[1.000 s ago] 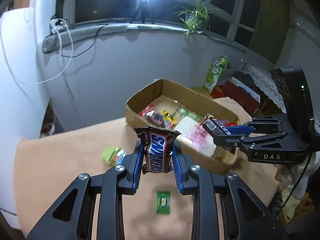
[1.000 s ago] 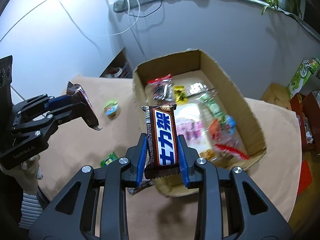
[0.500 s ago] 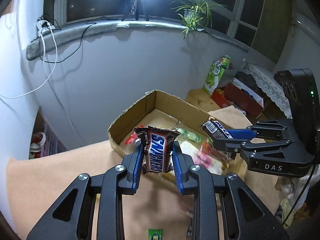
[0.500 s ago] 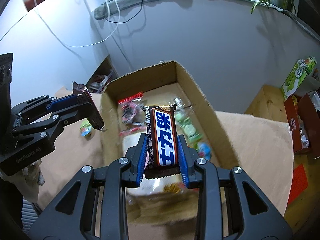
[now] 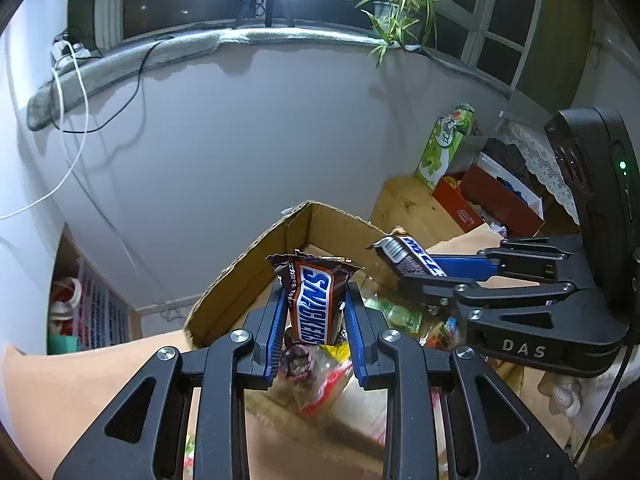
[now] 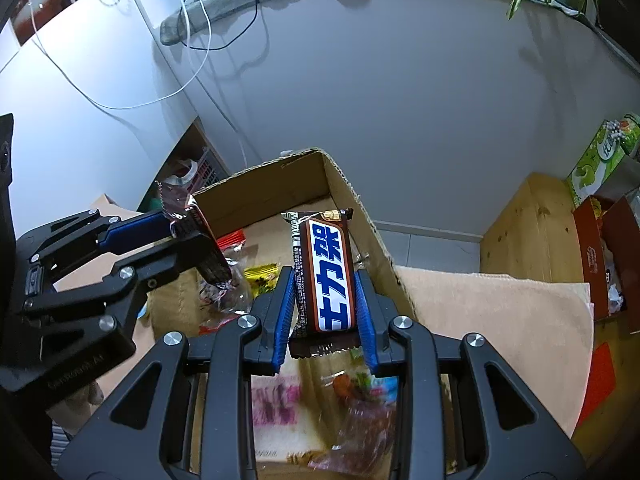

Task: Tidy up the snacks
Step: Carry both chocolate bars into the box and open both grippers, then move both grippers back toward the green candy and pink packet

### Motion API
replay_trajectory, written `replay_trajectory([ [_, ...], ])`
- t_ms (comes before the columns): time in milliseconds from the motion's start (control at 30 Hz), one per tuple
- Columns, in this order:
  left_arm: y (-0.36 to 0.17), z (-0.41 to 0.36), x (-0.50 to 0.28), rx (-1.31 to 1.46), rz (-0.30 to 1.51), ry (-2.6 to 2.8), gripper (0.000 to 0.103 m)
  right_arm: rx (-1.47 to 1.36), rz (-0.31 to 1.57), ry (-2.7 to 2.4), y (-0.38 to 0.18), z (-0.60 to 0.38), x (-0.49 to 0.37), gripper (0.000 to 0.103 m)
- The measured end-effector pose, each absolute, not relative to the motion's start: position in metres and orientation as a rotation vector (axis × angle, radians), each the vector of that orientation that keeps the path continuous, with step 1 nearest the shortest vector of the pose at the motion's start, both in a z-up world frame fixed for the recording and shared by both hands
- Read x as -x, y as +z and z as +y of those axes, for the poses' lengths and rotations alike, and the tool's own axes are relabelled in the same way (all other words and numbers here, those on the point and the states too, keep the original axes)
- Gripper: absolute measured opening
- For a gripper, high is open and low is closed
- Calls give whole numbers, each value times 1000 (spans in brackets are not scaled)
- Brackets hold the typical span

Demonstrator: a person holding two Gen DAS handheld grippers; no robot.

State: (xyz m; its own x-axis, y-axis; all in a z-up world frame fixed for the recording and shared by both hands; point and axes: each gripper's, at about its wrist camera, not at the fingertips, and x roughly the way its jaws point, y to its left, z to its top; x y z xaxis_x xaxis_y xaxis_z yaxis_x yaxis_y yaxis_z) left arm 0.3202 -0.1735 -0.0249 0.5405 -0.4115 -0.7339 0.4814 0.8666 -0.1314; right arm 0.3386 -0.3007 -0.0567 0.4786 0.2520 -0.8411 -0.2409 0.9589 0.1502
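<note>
Two hand-held grippers hang above an open cardboard box (image 5: 240, 276) of snacks, each clamped on a chocolate bar. The left gripper (image 5: 316, 320) pinches a short brown chocolate bar (image 5: 314, 304) with blue lettering on a white band between its blue-lined fingers (image 5: 272, 332), the bar standing upright with its crimped top end spread above the jaws. The right gripper (image 6: 324, 312) grips a second, longer chocolate bar (image 6: 326, 276) by its long edges, lettered face toward the camera and its lower crimped end poking out below the fingers (image 6: 366, 320). In the left wrist view the right gripper comes in from the right side, its bar pointing over the box's far corner; in the right wrist view the left gripper reaches in from the left, its bar over the near left part of the box. Inside the box lie mixed packets in red, yellow, green and pink wrappers (image 6: 260, 276), blurred in both views. The box sits on a tan tablecloth (image 6: 500, 320) near a pale wall. A green carton (image 5: 444, 144) and a red box (image 5: 472, 200) stand on a wooden surface to the right, and a potted plant (image 5: 400, 4) sits on the window ledge.
</note>
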Motion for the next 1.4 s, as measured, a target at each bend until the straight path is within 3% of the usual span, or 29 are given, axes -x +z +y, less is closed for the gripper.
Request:
replay_trajectory([
  [500, -33, -186, -327, -124, 862, -518, 27, -8, 1048, 292, -65, -305, -343, 31],
  [833, -19, -179, -318, -123, 834, -504, 27, -6, 1018, 257, -51, -312, -325, 53],
  [933, -12, -173, -314, -110, 827, -501, 32, -3, 1005, 248, -44, -313, -314, 54],
  [1033, -4, -165, -306, -93, 818, -502, 47, -5, 1000, 240, -39, -314, -302, 55],
  [1400, 12, -134, -263, -64, 792, -485, 48, -44, 886, 260, -19, -316, -232, 56],
])
